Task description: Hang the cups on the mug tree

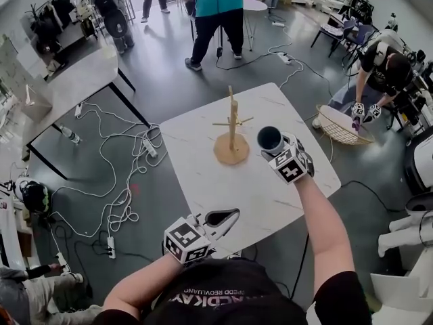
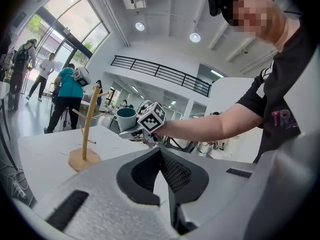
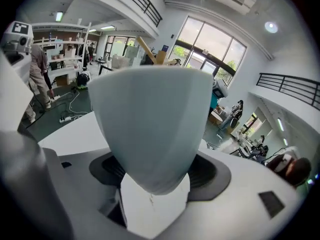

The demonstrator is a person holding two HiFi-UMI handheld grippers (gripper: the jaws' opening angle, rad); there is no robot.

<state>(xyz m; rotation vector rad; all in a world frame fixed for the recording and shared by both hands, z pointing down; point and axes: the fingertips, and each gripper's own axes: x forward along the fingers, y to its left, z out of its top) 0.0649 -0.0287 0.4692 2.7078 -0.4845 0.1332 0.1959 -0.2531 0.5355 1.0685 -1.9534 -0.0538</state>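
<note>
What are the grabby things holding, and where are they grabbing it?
The right gripper pinches the teal cup by its narrow bottom end. The left gripper is shut on nothing.

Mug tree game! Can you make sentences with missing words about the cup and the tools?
The tool gripping the cup is in the person's ___ hand.
The mug tree has ___ cups hanging on it.
The left tool is shut and holds ___.
Missing words: right; no; nothing.
</note>
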